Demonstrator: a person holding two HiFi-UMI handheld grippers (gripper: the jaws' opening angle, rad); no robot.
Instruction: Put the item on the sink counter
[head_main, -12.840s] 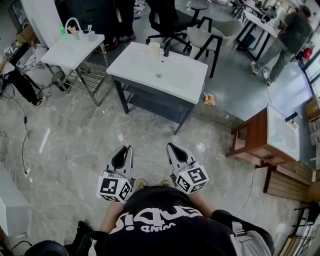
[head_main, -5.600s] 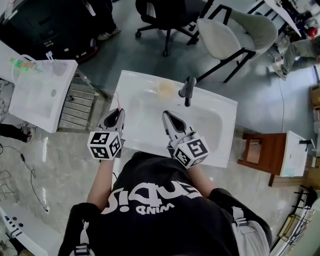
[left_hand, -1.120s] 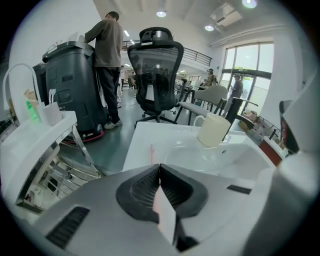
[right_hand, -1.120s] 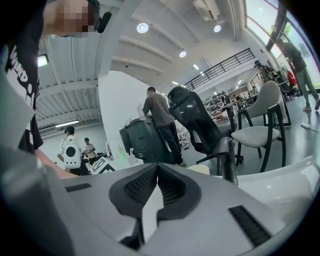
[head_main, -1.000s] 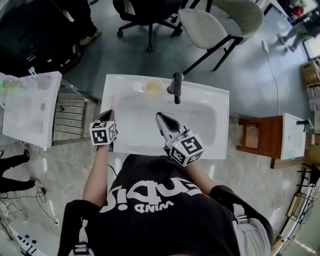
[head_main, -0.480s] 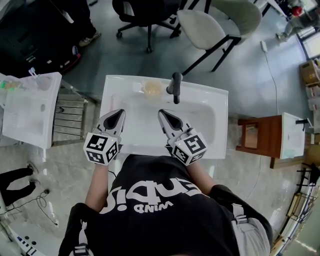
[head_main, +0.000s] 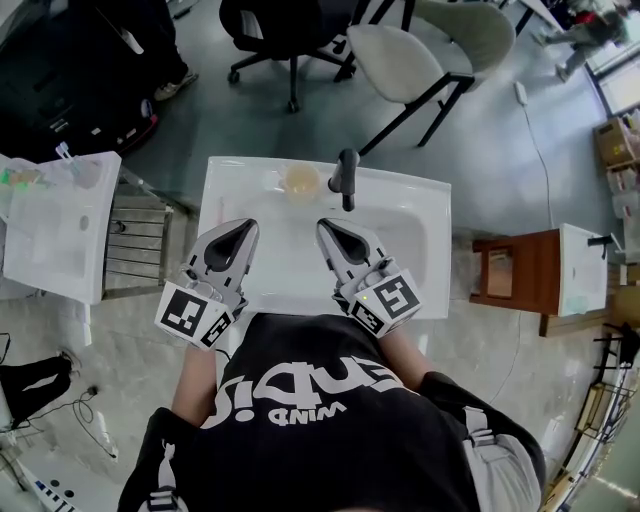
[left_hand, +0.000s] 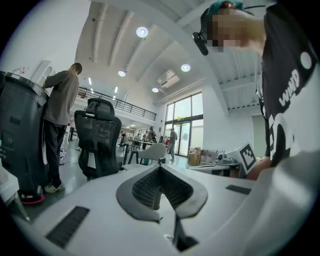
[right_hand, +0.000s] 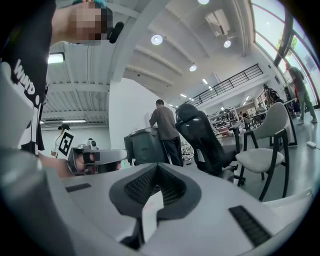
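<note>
I begin on the left. The left gripper (head_main: 240, 232) hangs over the front left part of the white sink (head_main: 228, 172). Its jaws are pressed together and the left gripper view shows nothing between them, only the room beyond. It points up and away from the basin.

Behind it, on the flat back rim of the sink, stands the item (head_main: 300, 180), just left of the dark faucet (head_main: 345, 170) and near it. As I judge it, the item is already in its place on the counter, so what remains for me is only to leave it in peace. To do this well I would keep both grippers low over the front edge and bring them toward the body in a straight line. I would not sweep sideways, because a knock against the faucet or the item can tip it into the basin.

On the right, the right gripper (head_main: 330, 232) is over the middle of the basin, jaws also together and empty, well apart from the item.

The item itself looks small, round and pale beige from above. I cannot tell if it is a cup or a roll. It seems to stand upright and free.
</note>
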